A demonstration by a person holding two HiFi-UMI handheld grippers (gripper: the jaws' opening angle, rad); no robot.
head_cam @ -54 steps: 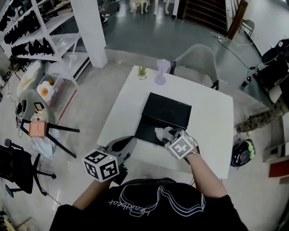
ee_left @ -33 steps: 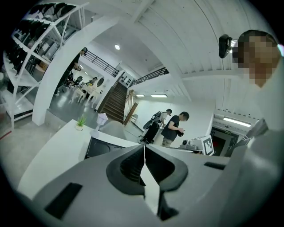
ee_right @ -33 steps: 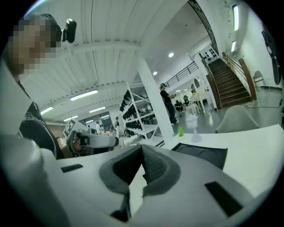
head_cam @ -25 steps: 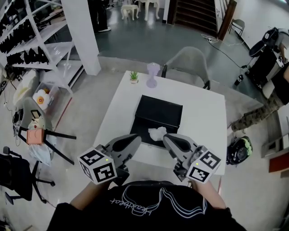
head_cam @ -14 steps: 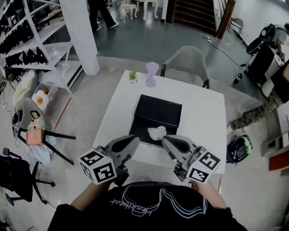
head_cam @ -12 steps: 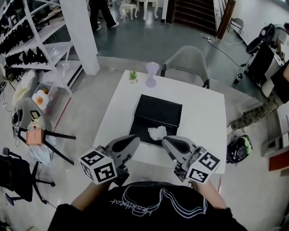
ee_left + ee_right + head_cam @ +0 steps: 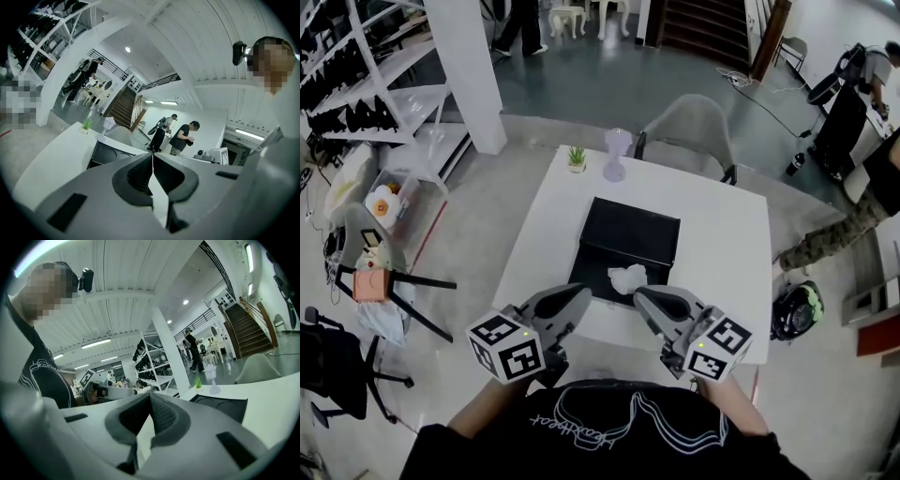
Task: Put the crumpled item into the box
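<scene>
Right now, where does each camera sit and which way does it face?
Head view: on the person's head, looking steeply down at the table, black box and crumpled item; left gripper, right gripper and shirt show.
Left gripper view: on that gripper, facing toward the stairs; shut jaws show.
Right gripper view: on that gripper, facing the shelves; shut jaws and shirt show.
Shared: all show the black box and plant.

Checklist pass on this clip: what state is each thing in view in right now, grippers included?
Left gripper: jaws shut, empty.
Right gripper: jaws shut, empty.
Crumpled white item: lying loose on the box's near part, untouched.
Black rectangular box: resting on the white table.
Small green potted plant: upright, far corner.
Pale lilac vase: upright beside the plant.
</scene>
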